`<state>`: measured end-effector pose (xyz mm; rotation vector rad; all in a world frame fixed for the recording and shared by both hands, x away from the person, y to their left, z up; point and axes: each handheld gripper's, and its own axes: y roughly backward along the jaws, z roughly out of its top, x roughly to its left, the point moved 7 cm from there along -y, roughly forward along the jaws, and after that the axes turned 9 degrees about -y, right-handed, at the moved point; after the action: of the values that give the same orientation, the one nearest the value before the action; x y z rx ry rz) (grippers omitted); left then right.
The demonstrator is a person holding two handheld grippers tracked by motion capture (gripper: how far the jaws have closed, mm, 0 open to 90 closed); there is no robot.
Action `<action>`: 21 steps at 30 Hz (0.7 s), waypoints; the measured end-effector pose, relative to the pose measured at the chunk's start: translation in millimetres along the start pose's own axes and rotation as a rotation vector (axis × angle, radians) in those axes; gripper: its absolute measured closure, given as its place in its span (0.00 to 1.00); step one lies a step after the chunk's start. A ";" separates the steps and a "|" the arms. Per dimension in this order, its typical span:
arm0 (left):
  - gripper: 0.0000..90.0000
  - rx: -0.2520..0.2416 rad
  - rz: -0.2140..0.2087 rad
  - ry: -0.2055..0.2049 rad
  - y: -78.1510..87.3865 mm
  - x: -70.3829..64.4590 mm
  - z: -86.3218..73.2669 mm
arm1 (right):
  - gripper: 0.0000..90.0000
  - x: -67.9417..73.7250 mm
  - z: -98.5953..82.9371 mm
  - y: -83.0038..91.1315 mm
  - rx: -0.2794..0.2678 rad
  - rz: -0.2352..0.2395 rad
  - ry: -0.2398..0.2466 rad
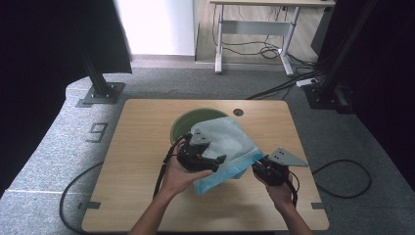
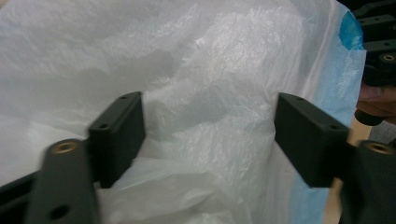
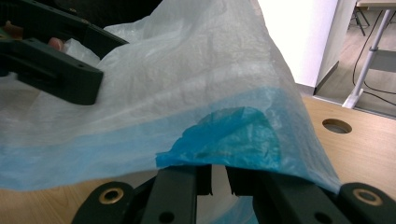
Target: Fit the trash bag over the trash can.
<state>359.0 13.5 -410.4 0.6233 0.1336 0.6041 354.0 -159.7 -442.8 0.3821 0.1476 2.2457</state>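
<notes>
**Count on the worktop**

One plastic bag, white with a blue edge, sits mid-frame. One green bowl lies just above it. Two grippers: left gripper, right gripper. One worktop carries it all, with one round hole.

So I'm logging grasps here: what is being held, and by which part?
The right gripper pinches the plastic bag at its blue edge band. The left gripper is open against the bag's white part.

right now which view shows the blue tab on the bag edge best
The right gripper view: the blue tab sits close-up just above the nearly closed jaws. The left gripper view catches a sliver of it at the top right; the high view shows the bag's blue edge.
</notes>
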 end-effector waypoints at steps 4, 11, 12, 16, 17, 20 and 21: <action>0.54 -0.036 -0.017 -0.002 2.4 -1.1 1.7 | 0.89 -0.9 -0.6 0.7 -0.002 0.002 -0.004; 0.78 -0.105 -0.085 0.033 10.1 1.6 8.1 | 0.87 -0.7 -3.5 0.1 0.010 0.009 -0.008; 0.80 -0.115 -0.096 0.044 11.4 2.8 9.0 | 0.86 -0.6 -4.0 0.1 0.011 0.010 -0.008; 0.90 -0.157 -0.130 0.100 16.7 11.4 12.2 | 0.79 -0.3 -5.8 1.2 0.012 0.013 -0.011; 0.92 -0.172 -0.133 0.116 17.8 15.5 12.7 | 0.76 -0.2 -6.6 1.7 0.013 0.012 -0.013; 0.98 -0.200 -0.133 0.140 21.4 24.7 12.7 | 0.68 -0.4 -9.2 5.6 0.006 0.004 -0.020; 0.98 -0.207 -0.134 0.149 22.8 27.4 12.5 | 0.66 -0.4 -9.7 6.9 0.002 0.002 -0.020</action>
<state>374.0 37.5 -385.3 0.3650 0.2472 0.5263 346.1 -164.3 -450.4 0.4062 0.1392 2.2433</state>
